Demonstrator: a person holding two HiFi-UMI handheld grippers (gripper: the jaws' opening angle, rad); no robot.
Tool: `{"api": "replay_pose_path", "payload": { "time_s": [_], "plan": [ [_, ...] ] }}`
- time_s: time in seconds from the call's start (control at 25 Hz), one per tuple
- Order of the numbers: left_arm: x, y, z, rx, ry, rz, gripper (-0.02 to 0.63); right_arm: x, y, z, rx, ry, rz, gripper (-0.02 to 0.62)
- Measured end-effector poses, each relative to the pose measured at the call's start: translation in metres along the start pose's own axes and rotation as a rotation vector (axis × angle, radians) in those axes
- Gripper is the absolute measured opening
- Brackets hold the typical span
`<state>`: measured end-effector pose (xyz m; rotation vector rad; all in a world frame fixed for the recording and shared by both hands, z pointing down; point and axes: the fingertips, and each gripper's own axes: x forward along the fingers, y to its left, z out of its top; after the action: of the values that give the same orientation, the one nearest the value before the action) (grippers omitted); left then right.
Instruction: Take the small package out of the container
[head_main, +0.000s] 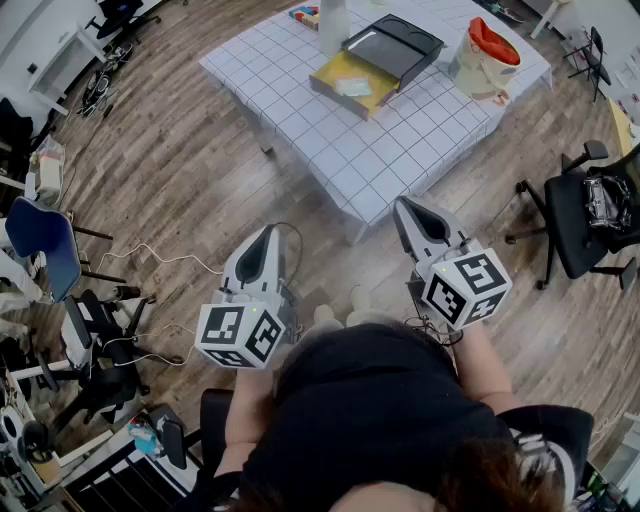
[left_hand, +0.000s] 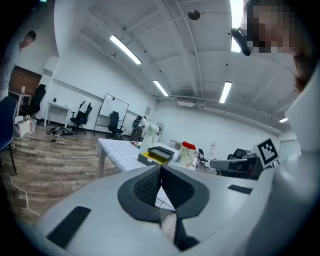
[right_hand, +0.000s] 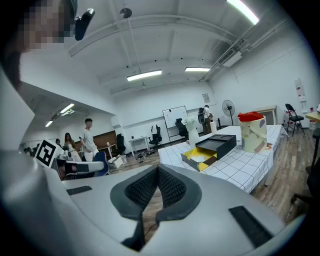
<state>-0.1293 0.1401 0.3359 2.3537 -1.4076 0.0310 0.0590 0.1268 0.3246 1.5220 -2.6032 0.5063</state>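
Note:
On the white checked table (head_main: 380, 150) stands the container (head_main: 335, 97), an open yellow-lined box with a dark lid (head_main: 393, 45) behind it. A small pale package (head_main: 353, 87) lies inside the box. The container (left_hand: 156, 156) also shows far off in the left gripper view, and the container (right_hand: 200, 159) in the right gripper view. My left gripper (head_main: 270, 232) (left_hand: 161, 167) and right gripper (head_main: 403, 203) (right_hand: 158, 167) are held over the wooden floor, well short of the table. Both are shut, with nothing between their pads.
A beige bucket with red contents (head_main: 483, 58), a white bottle (head_main: 333, 25) and colourful blocks (head_main: 304, 14) share the table. A black office chair (head_main: 585, 215) stands at the right, a blue chair (head_main: 45, 250) and cables at the left. People (right_hand: 89, 142) stand far behind.

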Motion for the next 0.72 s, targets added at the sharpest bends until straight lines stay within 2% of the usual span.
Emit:
{"api": "replay_pose_path", "payload": {
  "time_s": [0.28, 0.72],
  "plan": [
    [-0.002, 0.007, -0.001, 0.016, 0.003, 0.054, 0.028, -0.001, -0.005, 0.000, -0.001, 0.002, 0.004, 0.014],
    [0.003, -0.002, -0.005, 0.025, 0.015, 0.070, 0.028, 0.004, -0.015, -0.007, 0.020, 0.038, 0.029, 0.015]
  ]
}}
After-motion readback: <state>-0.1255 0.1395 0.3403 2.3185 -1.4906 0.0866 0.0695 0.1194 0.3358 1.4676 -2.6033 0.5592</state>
